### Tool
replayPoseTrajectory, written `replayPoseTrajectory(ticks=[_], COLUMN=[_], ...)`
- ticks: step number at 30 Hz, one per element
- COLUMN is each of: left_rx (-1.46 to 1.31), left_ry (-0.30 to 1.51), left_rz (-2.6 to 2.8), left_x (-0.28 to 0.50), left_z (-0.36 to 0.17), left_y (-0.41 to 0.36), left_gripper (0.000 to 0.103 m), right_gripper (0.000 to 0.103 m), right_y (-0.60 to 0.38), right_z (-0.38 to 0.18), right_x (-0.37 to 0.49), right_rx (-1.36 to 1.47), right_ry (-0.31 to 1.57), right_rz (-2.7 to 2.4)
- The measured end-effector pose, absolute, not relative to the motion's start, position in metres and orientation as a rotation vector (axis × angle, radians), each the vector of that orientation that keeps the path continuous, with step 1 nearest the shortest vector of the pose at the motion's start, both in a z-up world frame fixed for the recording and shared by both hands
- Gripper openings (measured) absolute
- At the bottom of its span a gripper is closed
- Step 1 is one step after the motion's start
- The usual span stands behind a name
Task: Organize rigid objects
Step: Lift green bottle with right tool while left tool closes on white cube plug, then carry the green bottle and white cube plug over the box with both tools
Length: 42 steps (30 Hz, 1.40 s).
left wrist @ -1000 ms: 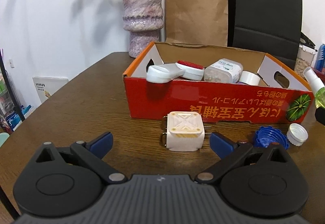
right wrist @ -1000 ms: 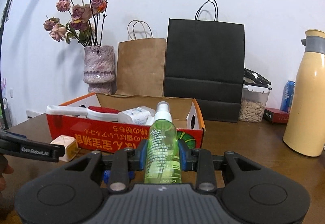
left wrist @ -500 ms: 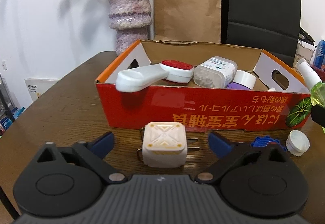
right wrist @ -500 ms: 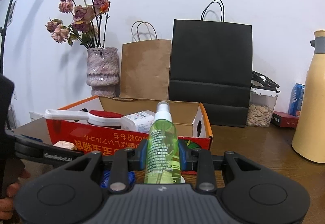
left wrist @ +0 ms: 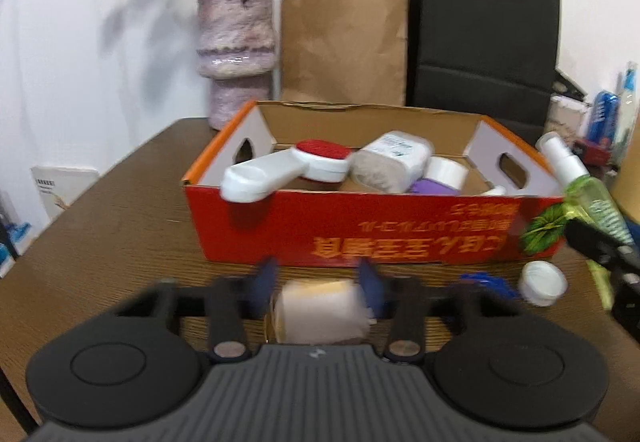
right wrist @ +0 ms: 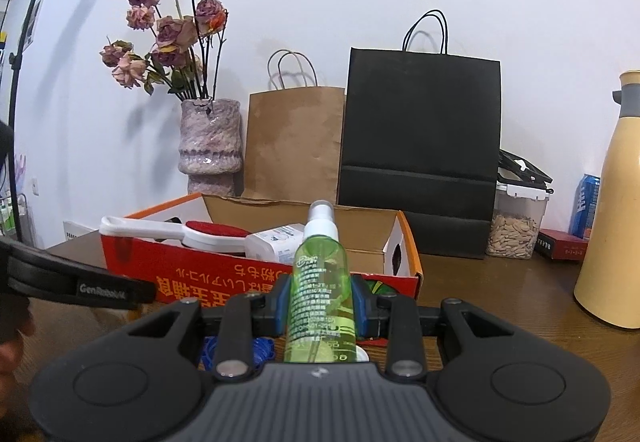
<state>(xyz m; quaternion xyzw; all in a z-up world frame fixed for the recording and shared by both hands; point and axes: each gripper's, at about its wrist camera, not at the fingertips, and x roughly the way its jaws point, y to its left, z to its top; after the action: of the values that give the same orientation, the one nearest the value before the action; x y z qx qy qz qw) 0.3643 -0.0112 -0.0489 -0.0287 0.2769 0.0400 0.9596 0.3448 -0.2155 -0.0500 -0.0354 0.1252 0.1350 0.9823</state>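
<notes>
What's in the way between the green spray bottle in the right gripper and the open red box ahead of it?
Nothing visible blocks it. The green spray bottle is clamped upright in the right gripper, and only the near wall of the red box lies ahead. The box's right end looks unfilled, beside the white container.

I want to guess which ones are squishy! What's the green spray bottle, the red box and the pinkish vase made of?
Green spray bottle: looks like see-through glossy plastic, since light passes through it. Red box: cardboard, printed red outside, with raw brown inside walls and cut handle holes. Pinkish vase: probably glazed ceramic, mottled and bumpy with shiny spots, though I can't be sure.
</notes>
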Motion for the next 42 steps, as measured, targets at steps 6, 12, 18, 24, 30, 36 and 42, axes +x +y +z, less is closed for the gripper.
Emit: replayPoseTrajectory(ticks=[6, 12, 18, 24, 30, 36, 42], left_rx=[-0.049, -0.044, 0.0, -0.046, -0.017, -0.018, -0.038], left_ry=[0.582, 0.601, 0.684, 0.695, 0.637, 0.519, 0.407], left_rz=[0.067, 0.094, 0.115, 0.065, 0.064, 0.05, 0.061], left_x=[0.362, 0.355, 0.364, 0.364, 0.351, 0.331, 0.33], left_z=[-0.049, -0.051, -0.069, -0.072, -0.061, -0.033, 0.001], left_y=[-0.016, -0.011, -0.018, -0.01, -0.016, -0.023, -0.025], left_gripper=[0.019, 0.079, 0.082, 0.059, 0.059, 0.059, 0.059], right_gripper=[0.03, 0.03, 0.03, 0.03, 0.03, 0.03, 0.03], right_y=[-0.215, -0.219, -0.218, -0.216, -0.217, -0.218, -0.215], right_z=[-0.049, -0.048, -0.049, -0.049, -0.048, -0.045, -0.036], right_x=[0.344, 0.341, 0.338, 0.335, 0.334, 0.334, 0.34], right_rx=[-0.07, -0.059, -0.064, -0.064, -0.06, -0.055, -0.041], right_ry=[0.247, 0.255, 0.28, 0.281, 0.275, 0.26, 0.22], right_rz=[0.276, 0.282, 0.291, 0.308, 0.31, 0.311, 0.295])
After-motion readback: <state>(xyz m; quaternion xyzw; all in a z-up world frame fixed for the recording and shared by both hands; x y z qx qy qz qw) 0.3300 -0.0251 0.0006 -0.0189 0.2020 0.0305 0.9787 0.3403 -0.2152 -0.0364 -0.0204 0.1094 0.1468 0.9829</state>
